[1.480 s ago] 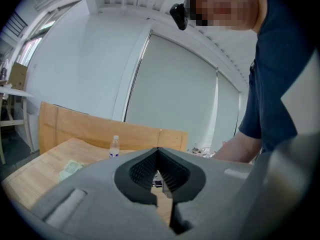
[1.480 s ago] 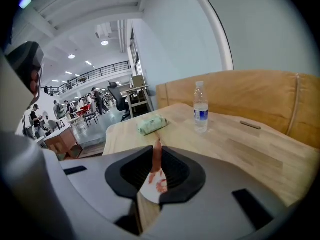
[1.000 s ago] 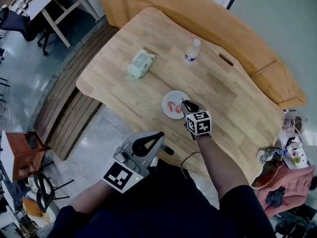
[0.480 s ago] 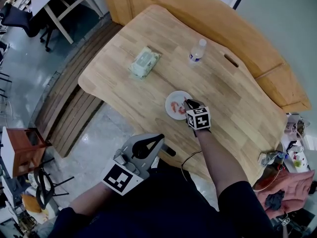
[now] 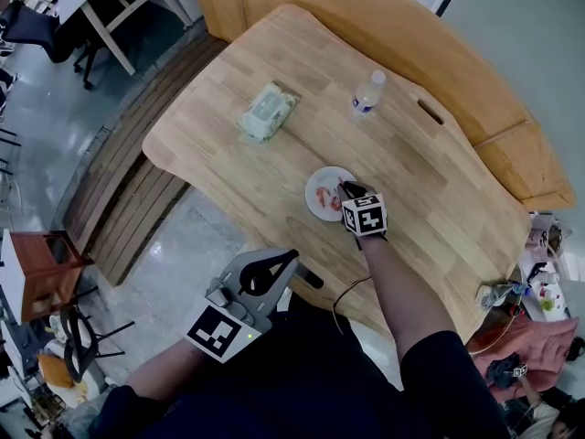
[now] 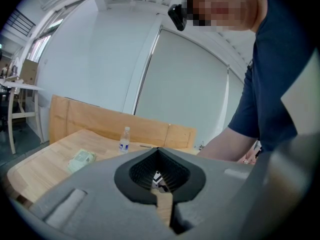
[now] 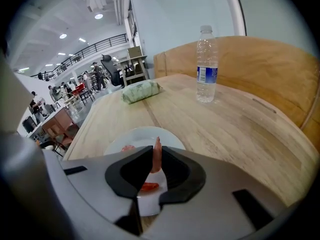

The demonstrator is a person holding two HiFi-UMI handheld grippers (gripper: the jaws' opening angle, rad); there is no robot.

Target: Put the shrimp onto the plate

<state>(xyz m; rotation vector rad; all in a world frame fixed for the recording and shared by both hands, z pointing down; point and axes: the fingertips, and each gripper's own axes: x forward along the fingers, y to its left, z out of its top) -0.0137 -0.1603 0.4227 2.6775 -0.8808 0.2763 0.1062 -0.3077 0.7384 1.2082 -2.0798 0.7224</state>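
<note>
A shrimp (image 7: 156, 159) is pinched by the right gripper (image 7: 157, 149) over the plate (image 7: 138, 137). The left gripper (image 6: 158, 150) is pressed together on nothing.

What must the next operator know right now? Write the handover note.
Right gripper: shut on a shrimp, over the plate.
Left gripper: shut, empty, held off the near edge of the table.
Done: a second shrimp already lies on the plate.
Left to do: probably lower, open the right jaws and let the held shrimp go onto the plate.
</note>
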